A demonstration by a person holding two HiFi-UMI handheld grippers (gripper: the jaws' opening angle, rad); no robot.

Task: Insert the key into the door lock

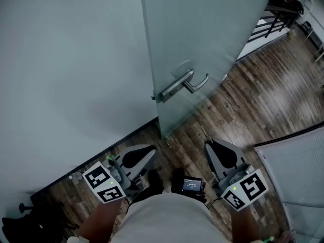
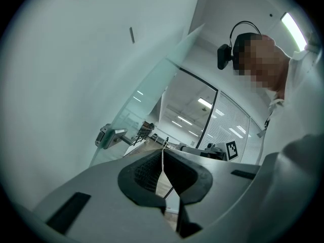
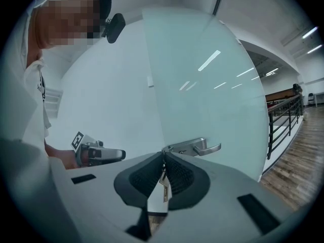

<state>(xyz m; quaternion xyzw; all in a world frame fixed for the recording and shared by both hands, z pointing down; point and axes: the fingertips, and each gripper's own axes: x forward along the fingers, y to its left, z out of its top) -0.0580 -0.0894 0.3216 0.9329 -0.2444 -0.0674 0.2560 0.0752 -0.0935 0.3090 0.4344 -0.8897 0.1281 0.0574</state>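
A white wall [image 1: 66,59] is seen at left, with a frosted glass door [image 1: 197,29] standing open beside it at center. Wood floor [image 1: 263,100] is seen to the right and near. Both tools are held low, near the person's body and short of the door. The left hand-held gripper [image 1: 151,152] is closed with nothing between its jaws. The right hand-held gripper [image 1: 207,145] is clamped on the key [image 3: 163,189], which is pinched between the ribbed pads and hangs down. The lever handle [image 1: 185,84] and lock plate [image 1: 164,94] are mounted at the door's left edge. The key is kept well apart from the lock, nearer than it and slightly to its right. The keyhole cannot be made out.
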